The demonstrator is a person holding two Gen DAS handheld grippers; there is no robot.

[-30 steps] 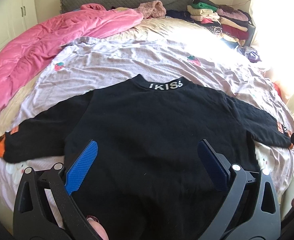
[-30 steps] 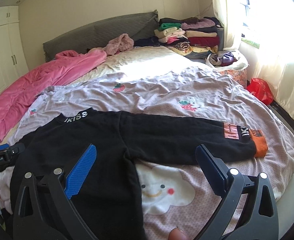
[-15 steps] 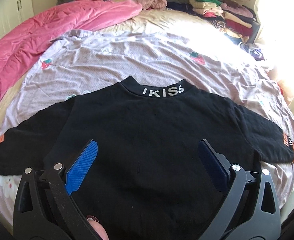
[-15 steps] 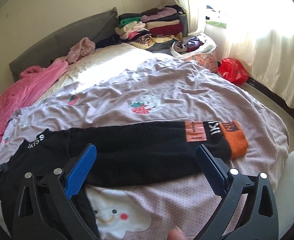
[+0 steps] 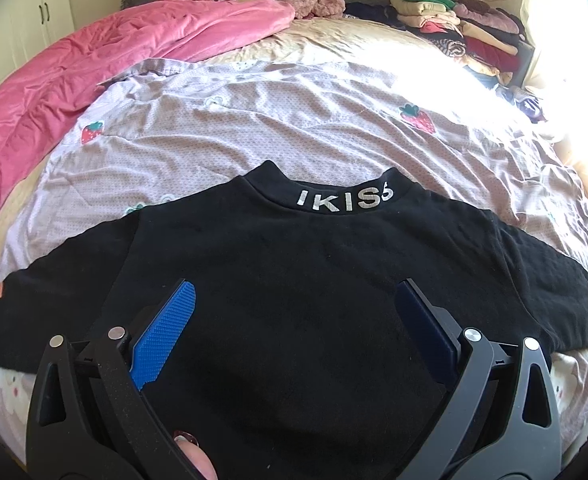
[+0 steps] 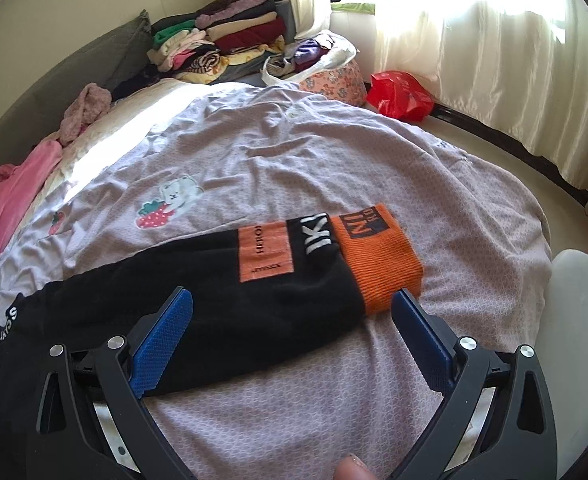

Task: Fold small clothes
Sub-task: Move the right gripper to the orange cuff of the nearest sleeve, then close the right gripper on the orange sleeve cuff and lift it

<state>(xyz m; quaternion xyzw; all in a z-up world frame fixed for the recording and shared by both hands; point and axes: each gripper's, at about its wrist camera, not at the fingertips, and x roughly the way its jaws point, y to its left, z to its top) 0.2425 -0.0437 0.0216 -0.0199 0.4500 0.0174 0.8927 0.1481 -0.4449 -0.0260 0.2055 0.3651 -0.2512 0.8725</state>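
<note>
- Black sweatshirt (image 5: 314, 280) is laid flat on the bed (image 5: 253, 120), collar away from the person, sleeves spread L and R.
- Right sleeve (image 6: 233, 280) is seen w/ its long axis running L–R across the right tool (image 6: 291, 320); orange cuff (image 6: 378, 256) sits just ahead of the R finger, so the right tool is judged nearer for a sleeve fold.
- Right tool: spread wide, nothing gripped; contact w/ fabric can't be told.
- Left tool (image 5: 294, 316): spread wide over the body panel, nothing gripped.

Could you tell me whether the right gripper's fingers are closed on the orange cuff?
No, the right gripper is open, its fingers spread wide over the sleeve, with the orange cuff lying flat on the bed.
</note>
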